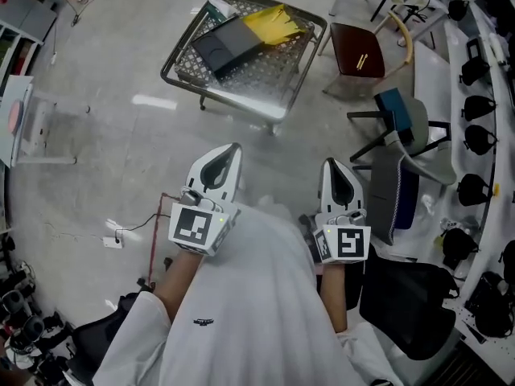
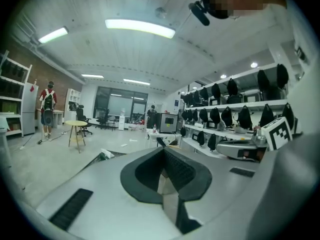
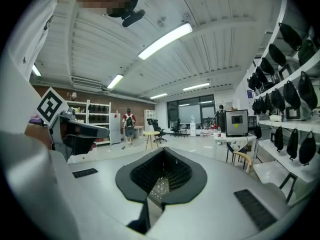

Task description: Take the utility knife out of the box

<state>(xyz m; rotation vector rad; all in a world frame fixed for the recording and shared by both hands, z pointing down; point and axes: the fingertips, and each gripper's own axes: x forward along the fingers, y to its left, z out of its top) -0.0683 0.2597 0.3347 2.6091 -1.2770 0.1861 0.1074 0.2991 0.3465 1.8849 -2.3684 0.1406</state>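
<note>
Box (image 1: 228,45), dark and flat, lies on the mesh table (image 1: 273,72) well ahead; left gripper (image 1: 227,156) and right gripper (image 1: 335,172) are both pressed together, holding nothing.

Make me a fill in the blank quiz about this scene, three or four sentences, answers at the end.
The dark box lies on a mesh-topped ___.
The crumpled thing beside the box is coloured ___.
The jaws of the left gripper and the right gripper are ___.
The chair has a dark ___ seat.
Missing words: table, yellow, shut, red.
</note>
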